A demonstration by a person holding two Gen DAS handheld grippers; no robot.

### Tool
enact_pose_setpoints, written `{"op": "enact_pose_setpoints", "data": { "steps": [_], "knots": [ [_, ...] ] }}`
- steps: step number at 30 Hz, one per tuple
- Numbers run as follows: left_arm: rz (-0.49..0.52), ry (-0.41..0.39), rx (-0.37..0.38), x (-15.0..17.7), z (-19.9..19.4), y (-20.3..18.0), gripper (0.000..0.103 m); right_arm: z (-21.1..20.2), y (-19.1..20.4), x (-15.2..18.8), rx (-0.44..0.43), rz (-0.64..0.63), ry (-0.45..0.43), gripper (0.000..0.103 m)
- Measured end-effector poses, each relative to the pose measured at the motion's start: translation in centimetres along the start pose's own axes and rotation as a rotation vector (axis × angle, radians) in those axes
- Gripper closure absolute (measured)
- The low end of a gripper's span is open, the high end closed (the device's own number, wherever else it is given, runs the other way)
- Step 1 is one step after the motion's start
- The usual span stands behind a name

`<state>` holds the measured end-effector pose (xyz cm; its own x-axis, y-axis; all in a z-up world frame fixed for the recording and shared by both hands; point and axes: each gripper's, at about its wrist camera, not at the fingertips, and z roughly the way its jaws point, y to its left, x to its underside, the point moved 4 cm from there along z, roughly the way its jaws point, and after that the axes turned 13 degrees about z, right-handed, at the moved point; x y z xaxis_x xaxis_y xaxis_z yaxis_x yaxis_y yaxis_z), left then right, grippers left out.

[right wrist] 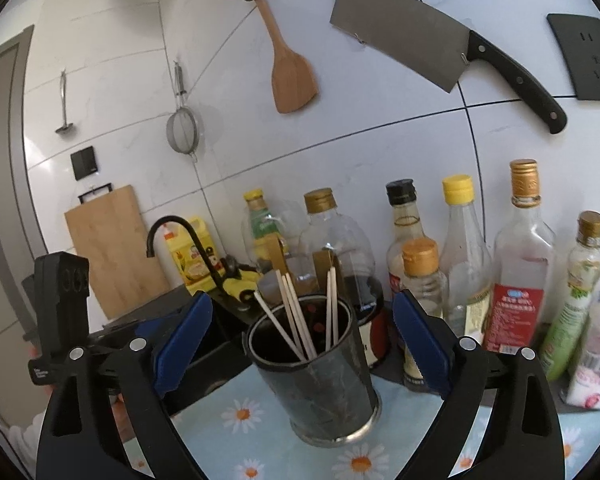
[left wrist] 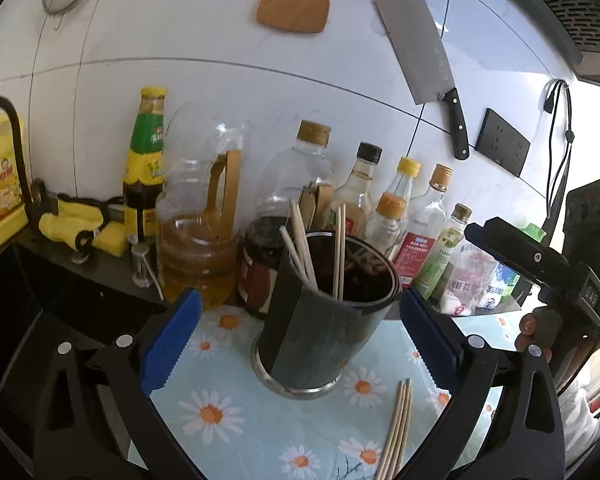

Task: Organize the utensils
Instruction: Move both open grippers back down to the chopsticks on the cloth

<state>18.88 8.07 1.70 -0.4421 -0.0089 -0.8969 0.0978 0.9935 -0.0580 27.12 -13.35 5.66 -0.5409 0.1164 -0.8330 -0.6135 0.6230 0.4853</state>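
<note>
Counter (left wrist: 236,452) covered by daisy-print cloth. Dark utensil cup (left wrist: 324,340) stands upright mid-cloth; loose chopsticks (left wrist: 398,432) lie beside it. Bottles (right wrist: 516,264) line the counter's back edge.

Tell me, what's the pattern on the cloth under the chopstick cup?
White daisies with orange centres on a pale blue cloth, clearest in the left wrist view.

I see bare flowered cloth (left wrist: 236,432) at the bottom of the left wrist view, so I can slide in there. The dark cup (left wrist: 324,328) stands in the middle, in my way. Loose chopsticks (left wrist: 398,428) lie at the lower right. Bottles (right wrist: 460,248) crowd the back and right side, leaving no gap.
</note>
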Motion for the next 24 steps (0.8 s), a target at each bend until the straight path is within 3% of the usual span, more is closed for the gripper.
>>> {"op": "enact_pose_setpoints", "data": {
  "steps": [14,24],
  "knots": [
    [-0.048,0.107,0.052,4.1,0.2,2.4,0.006,-1.4,0.9,3.2,0.182,0.016,0.039,0.013],
    [-0.004,0.218,0.168,6.7,3.1,1.6,0.006,-2.7,-0.5,6.6,0.347,0.06,0.084,0.013]
  ]
}}
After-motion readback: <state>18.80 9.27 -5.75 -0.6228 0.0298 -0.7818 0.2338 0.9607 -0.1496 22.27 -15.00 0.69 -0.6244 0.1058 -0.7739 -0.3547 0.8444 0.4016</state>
